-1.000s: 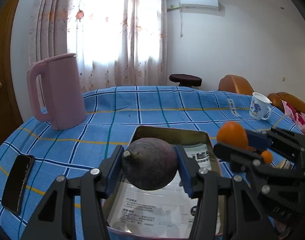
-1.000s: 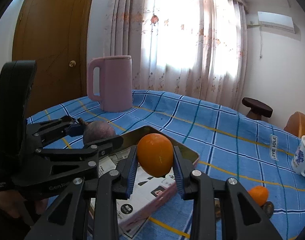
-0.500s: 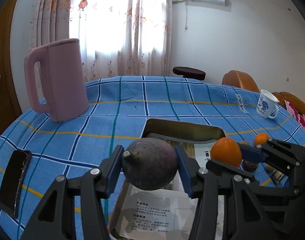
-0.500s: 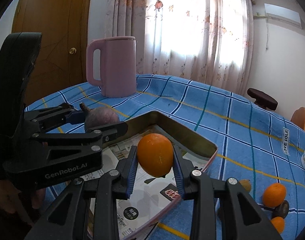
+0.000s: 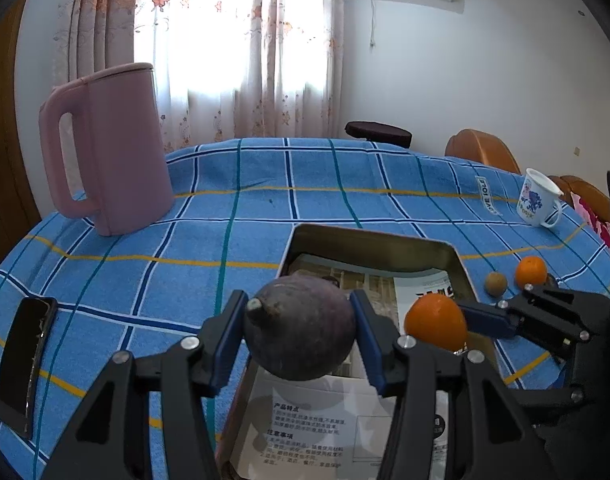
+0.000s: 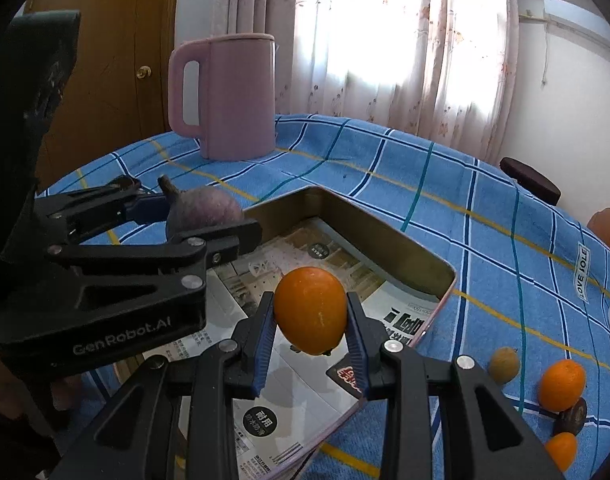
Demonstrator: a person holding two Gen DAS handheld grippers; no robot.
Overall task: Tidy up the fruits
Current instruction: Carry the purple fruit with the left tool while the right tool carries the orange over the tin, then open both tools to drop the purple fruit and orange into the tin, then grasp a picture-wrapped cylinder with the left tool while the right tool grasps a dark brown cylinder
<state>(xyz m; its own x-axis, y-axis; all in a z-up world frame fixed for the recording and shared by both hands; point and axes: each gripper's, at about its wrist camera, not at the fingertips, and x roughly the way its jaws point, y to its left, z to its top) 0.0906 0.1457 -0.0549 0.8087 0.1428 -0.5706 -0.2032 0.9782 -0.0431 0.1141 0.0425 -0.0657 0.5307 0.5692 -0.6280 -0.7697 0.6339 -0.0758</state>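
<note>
My left gripper [image 5: 299,336] is shut on a dark purple round fruit [image 5: 301,326] and holds it above the near left part of a gold metal tray [image 5: 369,238] lined with printed paper. My right gripper [image 6: 309,320] is shut on an orange [image 6: 309,309] and holds it above the tray's [image 6: 385,236] paper lining. The right gripper with its orange [image 5: 435,322] also shows in the left wrist view, and the left gripper with the purple fruit [image 6: 203,210] shows in the right wrist view. Loose fruits lie on the cloth right of the tray: an orange [image 6: 561,384], a brownish-green fruit [image 6: 503,365], a dark fruit [image 6: 571,416] and a second small orange [image 6: 561,450].
A pink kettle [image 5: 105,148] stands at the far left on the blue checked tablecloth [image 5: 265,208]. A black phone [image 5: 23,364] lies near the left edge. A white patterned mug [image 5: 539,198] stands at the far right. Chairs and a stool stand behind the table.
Both grippers have come lower over the tray, each still holding its fruit. The right gripper's orange now hangs close above the paper lining.
</note>
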